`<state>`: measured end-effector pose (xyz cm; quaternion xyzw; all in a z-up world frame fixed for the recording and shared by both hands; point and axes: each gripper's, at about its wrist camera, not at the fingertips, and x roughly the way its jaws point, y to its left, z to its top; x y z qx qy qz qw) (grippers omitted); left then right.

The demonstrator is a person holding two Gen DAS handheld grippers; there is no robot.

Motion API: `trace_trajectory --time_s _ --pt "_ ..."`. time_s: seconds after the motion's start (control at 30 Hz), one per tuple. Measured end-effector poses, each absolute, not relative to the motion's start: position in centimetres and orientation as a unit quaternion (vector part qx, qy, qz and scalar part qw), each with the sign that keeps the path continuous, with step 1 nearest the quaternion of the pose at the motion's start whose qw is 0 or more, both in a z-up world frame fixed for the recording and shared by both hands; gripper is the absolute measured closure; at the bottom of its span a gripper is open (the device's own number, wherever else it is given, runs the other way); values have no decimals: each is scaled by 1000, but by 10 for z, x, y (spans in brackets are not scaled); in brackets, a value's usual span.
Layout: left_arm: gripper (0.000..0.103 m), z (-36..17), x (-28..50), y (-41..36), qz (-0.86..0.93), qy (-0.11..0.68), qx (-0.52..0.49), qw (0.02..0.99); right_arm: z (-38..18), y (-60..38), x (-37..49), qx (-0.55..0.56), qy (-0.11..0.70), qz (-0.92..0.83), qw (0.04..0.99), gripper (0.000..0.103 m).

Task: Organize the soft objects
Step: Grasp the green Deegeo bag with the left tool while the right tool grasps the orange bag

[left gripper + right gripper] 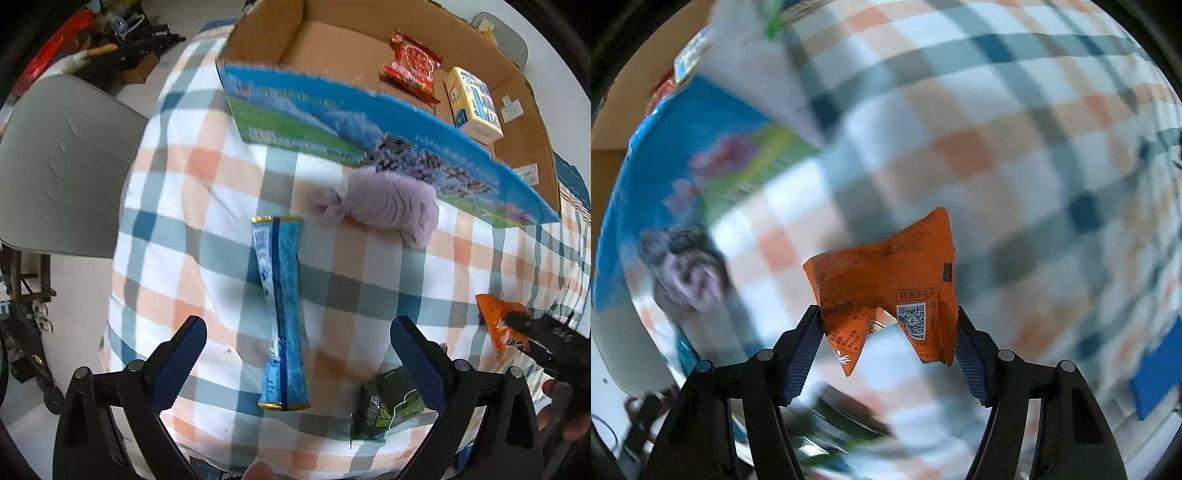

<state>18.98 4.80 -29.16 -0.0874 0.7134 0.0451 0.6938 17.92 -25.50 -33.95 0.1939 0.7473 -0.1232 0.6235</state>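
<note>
My left gripper (297, 332) is open above a long blue snack packet (280, 310) that lies on the plaid cloth (184, 206) between its fingers. A lilac soft cloth bundle (388, 205) lies against the cardboard box (332, 48); it also shows blurred in the right wrist view (690, 273). In the box lie a red packet (412, 64) and a yellow pack (472, 105). My right gripper (886, 328) is shut on a crumpled orange packet (890, 273), held above the cloth; it shows at the left wrist view's right edge (498, 321).
A green packet (388, 406) lies by the left gripper's right finger. The box's blue printed flap (369, 125) hangs toward me. A grey chair seat (62, 162) stands to the left of the table, with clutter on the floor beyond.
</note>
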Motion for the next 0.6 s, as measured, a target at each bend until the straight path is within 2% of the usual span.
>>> trace_trajectory --time_s 0.07,0.17,0.33,0.43,0.5,0.6 --pt "1 -297 187 50 47 718 -93 688 -327 -264 172 204 740 -129 628 28" --pt "1 -305 183 60 58 724 -106 679 -319 -274 171 273 714 -136 630 10" --pt "1 -319 177 77 74 735 -119 663 -337 -287 181 338 702 -177 601 8" --pt "1 -326 172 82 81 741 -124 655 -365 -297 184 363 714 -199 565 9" --pt "1 -326 169 82 79 740 -125 656 -373 -302 182 377 710 -196 562 24" --pt "1 -324 162 70 59 741 -123 658 -365 -298 187 331 719 -162 589 32"
